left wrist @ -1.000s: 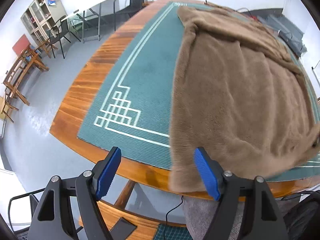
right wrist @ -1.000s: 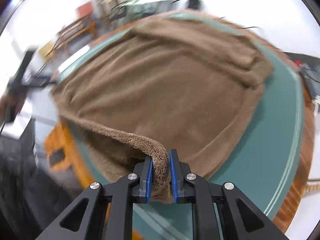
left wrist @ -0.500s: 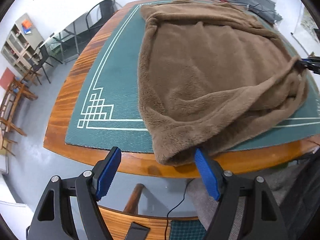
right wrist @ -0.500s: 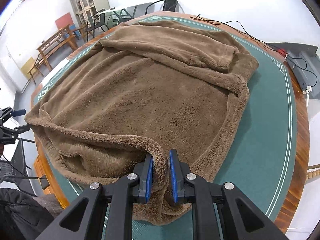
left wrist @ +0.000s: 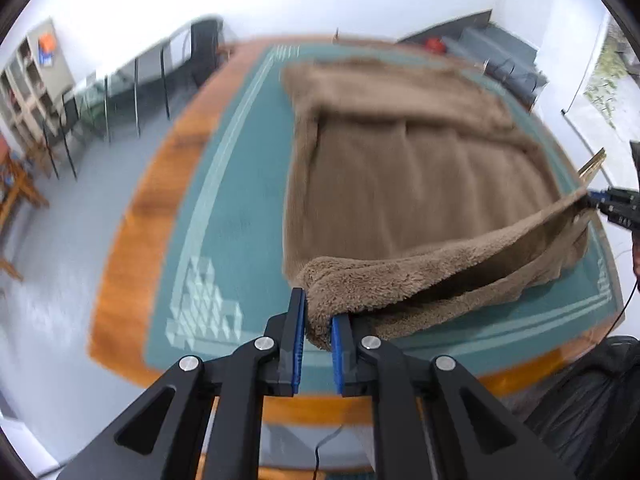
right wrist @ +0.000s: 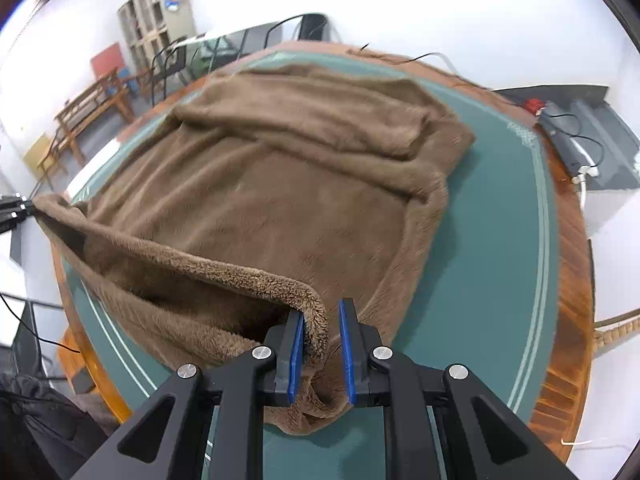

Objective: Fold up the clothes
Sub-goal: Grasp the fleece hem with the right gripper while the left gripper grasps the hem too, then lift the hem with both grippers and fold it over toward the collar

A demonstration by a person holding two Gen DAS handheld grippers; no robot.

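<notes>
I see the left hand-held gripper [left wrist: 318, 322] clamped on the near-left corner of the brown fleece garment [left wrist: 408, 184]; its blue pads [left wrist: 298, 344] press the pile from both sides, and the corner is raised off the surface [left wrist: 132, 240]. The right hand-held gripper [right wrist: 322, 350] has the near-right corner of the brown fleece garment [right wrist: 280, 200] between its blue pads [right wrist: 296, 360]; the fabric lies against the left pad, while a gap shows beside the right pad, so I cannot tell whether this grip is firm or loosening. From the left wrist view, the right hand-held gripper [left wrist: 614, 210] appears at the right edge, with the hem meeting its tip; the hem hangs as a lifted band between the two corners. From the right wrist view, the left hand-held gripper [right wrist: 10, 210] shows at the left edge, with the hem running to it. The rest of the garment lies flat on the green mat [left wrist: 236, 216], which covers the wooden surface; a folded band of fabric runs across the far end of the garment. A white pattern is printed at the mat's near-left corner [left wrist: 202, 312]. Chairs [right wrist: 172, 68] and a shelf unit [right wrist: 160, 8] stand beyond the surface; a wooden bench [right wrist: 92, 108] stands near them; a cable [right wrist: 412, 58] trails over the far rim.
</notes>
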